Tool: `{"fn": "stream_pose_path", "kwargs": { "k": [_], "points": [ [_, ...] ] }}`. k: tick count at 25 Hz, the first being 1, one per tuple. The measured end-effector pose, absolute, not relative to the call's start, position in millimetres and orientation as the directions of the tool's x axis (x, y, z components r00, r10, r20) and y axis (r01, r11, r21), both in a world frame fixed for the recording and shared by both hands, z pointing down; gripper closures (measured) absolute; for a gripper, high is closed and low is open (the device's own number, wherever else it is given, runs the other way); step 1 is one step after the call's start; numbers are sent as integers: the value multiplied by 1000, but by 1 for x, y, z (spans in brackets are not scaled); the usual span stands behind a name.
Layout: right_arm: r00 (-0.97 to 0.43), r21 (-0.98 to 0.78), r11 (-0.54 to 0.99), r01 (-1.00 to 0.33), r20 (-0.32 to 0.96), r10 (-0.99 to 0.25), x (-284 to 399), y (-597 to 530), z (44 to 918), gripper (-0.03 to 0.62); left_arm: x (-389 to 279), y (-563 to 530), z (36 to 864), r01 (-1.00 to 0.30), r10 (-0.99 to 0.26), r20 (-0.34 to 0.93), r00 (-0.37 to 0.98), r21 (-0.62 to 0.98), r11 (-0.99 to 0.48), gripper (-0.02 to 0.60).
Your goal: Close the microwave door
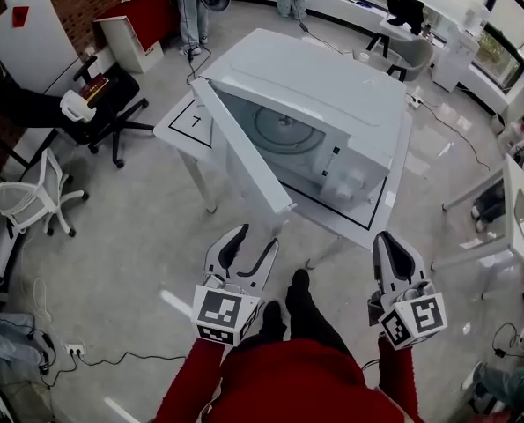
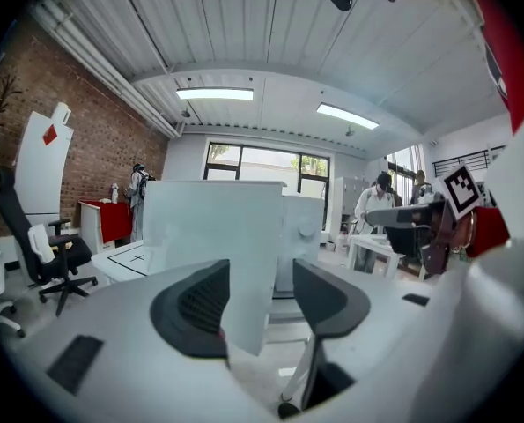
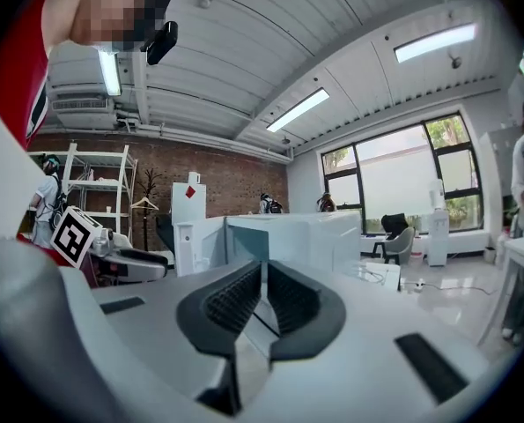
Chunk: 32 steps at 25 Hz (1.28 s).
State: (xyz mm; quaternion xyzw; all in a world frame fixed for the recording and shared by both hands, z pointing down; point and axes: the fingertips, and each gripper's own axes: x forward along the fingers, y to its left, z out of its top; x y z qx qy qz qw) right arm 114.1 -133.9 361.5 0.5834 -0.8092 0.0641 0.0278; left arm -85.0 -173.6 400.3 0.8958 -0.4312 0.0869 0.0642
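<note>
- Black chair (image 1: 103, 113): on the floor, left of the table, well apart from it.
- Table (image 1: 178, 126): white with black line marks. Its left corner is bare.
- Door (image 1: 244, 157): white and standing open. It is hinged at the microwave's left front and swung out over the table's near edge, with its free edge toward the person.
- Left gripper (image 1: 254, 241) (image 2: 262, 298): off the table's near edge, just short of the door's free edge. Its fingers (image 2: 195, 311) are spread wide and grip nothing. The door's edge shows beyond the gap, untouched.
- Microwave (image 1: 332, 104): white, fills most of the table. The cavity and turntable are exposed.
- Right gripper (image 1: 387, 241) (image 3: 263, 302): off the table's near right corner. Its fingers (image 3: 235, 302) are closed together with nothing between them.
</note>
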Motion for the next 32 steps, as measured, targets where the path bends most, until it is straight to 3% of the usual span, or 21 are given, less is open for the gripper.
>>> {"fn": "stream_pose_path", "kwargs": {
  "k": [7, 10, 14, 32],
  "points": [
    [-301, -7, 301, -953, 92, -949, 127, -161, 347, 576, -76, -184, 402, -759, -735, 221, 641, 40, -650, 360],
    [-303, 5, 305, -952, 104, -947, 131, -171, 349, 501, -73, -187, 402, -752, -728, 223, 649, 39, -658, 361],
    [-304, 10, 307, -952, 106, -947, 134, -183, 350, 462, -69, -191, 403, -746, -721, 227, 655, 45, -664, 362],
    [-333, -6, 335, -942, 127, -934, 146, -230, 360, 430, -30, -219, 409, -707, -677, 231, 698, 73, -704, 362]
  ]
}}
